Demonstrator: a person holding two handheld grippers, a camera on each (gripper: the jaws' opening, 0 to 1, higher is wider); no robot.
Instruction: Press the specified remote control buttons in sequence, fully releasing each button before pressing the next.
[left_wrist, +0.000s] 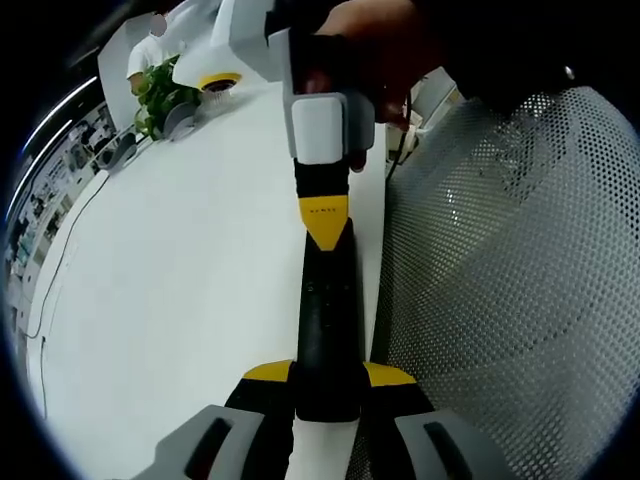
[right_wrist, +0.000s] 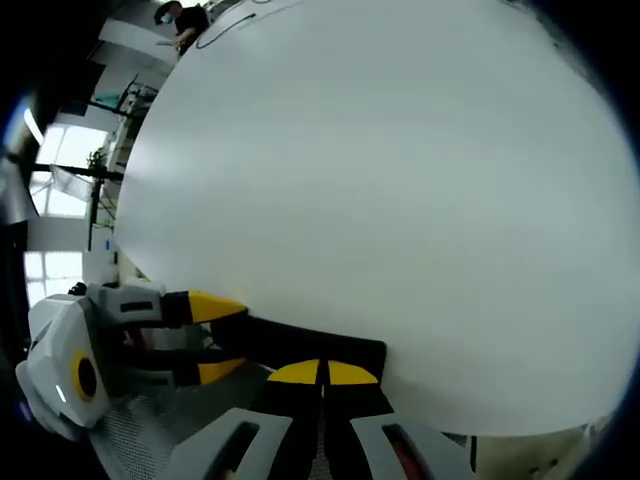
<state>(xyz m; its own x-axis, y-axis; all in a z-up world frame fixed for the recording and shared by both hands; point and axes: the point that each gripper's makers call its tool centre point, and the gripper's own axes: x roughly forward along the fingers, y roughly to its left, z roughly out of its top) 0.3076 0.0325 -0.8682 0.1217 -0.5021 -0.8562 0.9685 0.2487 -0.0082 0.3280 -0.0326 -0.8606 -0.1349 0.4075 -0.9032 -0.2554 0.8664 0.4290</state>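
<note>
The long, slim black plastic remote control (left_wrist: 326, 320) lies at the white table's (left_wrist: 170, 290) edge, clamped at its near end by the left gripper (left_wrist: 328, 385). The right gripper (right_wrist: 322, 372), jaws closed together, presses its far end. It looks light, rigid and slippery; gripping its long sides suits best.

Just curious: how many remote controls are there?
1: a black remote control at the white table edge, held between the left gripper jaws; the right gripper touches it.

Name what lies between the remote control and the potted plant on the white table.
In the left gripper view, bare white table stretches between the remote control, clamped by the left hand-held gripper, and the potted plant.
</note>
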